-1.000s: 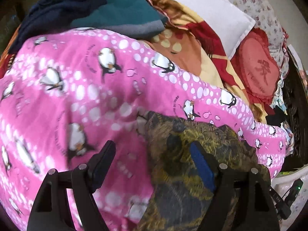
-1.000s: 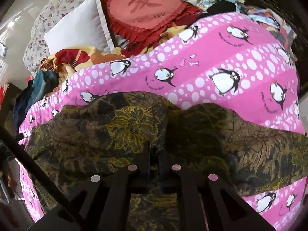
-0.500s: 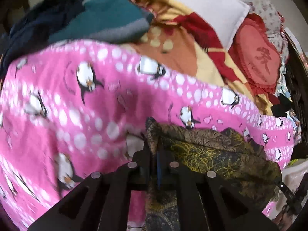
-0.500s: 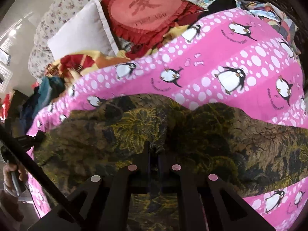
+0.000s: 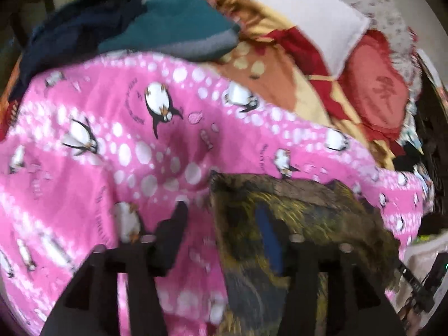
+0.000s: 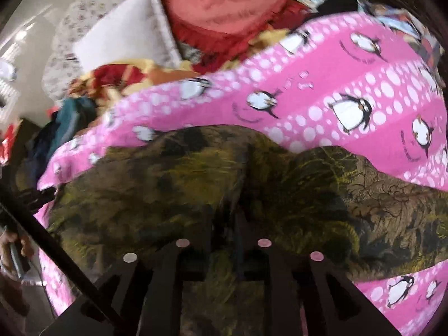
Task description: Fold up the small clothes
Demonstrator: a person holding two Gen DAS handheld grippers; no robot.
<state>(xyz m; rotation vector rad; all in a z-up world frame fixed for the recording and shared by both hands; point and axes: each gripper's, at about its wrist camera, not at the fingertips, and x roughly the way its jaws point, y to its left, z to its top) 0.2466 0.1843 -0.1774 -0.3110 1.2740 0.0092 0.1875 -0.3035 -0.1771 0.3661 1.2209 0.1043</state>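
Observation:
A dark olive and yellow patterned garment (image 5: 302, 224) lies on a pink penguin blanket (image 5: 112, 145). My left gripper (image 5: 224, 224) is open over the garment's left edge: its left finger is over the blanket, its right finger with a blue pad is over the cloth. In the right wrist view the garment (image 6: 168, 190) spreads wide across the blanket (image 6: 364, 84). My right gripper (image 6: 226, 224) is shut on a pinch of the garment's near edge. Both views are motion blurred.
A heap of dark blue and teal clothes (image 5: 156, 30) lies behind the blanket. A white pillow (image 5: 302, 16), a red heart cushion (image 5: 380, 89) and an orange-yellow cover (image 5: 268, 84) sit at the back right. A hand (image 6: 14, 252) shows at the left edge.
My left gripper, shut on the garment's edge half a second ago, has opened and let the cloth go. My right gripper stays shut on the garment and has shifted slightly.

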